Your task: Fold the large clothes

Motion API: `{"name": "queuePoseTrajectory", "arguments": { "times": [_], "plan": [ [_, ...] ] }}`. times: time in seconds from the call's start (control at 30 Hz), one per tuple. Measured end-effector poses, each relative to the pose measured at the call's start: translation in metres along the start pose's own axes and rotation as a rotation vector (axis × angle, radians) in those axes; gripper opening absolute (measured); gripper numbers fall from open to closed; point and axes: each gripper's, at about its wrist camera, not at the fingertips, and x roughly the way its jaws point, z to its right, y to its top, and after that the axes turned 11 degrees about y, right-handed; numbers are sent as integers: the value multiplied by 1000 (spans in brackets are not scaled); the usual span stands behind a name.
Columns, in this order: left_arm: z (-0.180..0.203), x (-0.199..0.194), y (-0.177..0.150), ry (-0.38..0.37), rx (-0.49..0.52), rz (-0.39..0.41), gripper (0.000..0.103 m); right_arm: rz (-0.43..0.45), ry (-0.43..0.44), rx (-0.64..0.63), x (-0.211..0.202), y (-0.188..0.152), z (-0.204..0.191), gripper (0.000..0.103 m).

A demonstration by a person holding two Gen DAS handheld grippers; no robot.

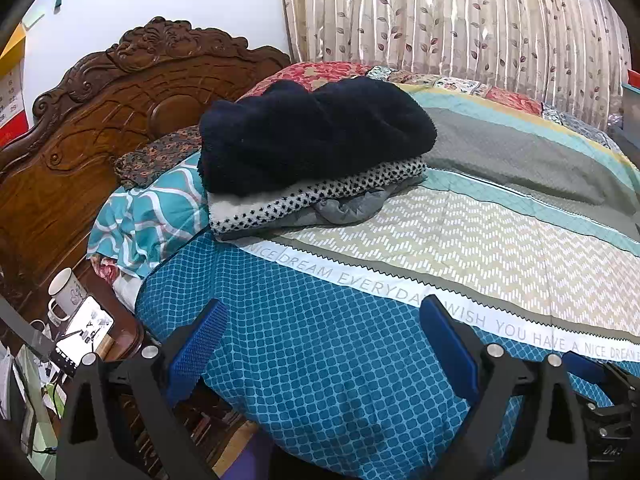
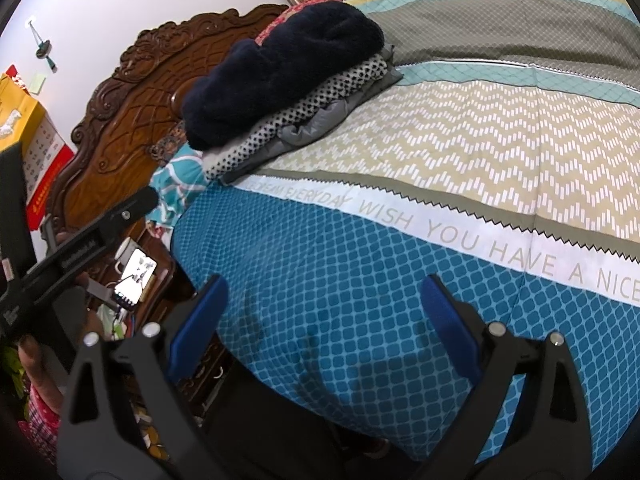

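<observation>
We hold our left gripper (image 1: pixel 320 340) and right gripper (image 2: pixel 322 320) wide open and empty over the blue bedspread (image 1: pixel 320 380), with the stack of clothes (image 1: pixel 312 160) well ahead and up-left by the headboard (image 1: pixel 100 120) (left hand nearer).

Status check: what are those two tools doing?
Left tool open, empty. Right tool open, empty. Folded clothes stack by headboard. Nothing in the way.

Both tools hover over the near edge of the bed (image 1: pixel 360 400), angled downward: the left gripper (image 1: pixel 324 340) and the right gripper (image 2: pixel 324 320) each hold their blue-padded jaws wide apart, gripping nothing.
</observation>
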Motion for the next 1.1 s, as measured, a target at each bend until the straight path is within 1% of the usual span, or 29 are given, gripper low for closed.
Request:
{"name": "queuePoseTrajectory", "arguments": {
  "times": [0.53,1.1],
  "plan": [
    [5,-2,1,-38,22,3,89,1,0,-1,0,0,0,93],
    [5,7,1,-67,23,-41,89,18,-6,-8,2,-2,-6,93]
  ]
}}
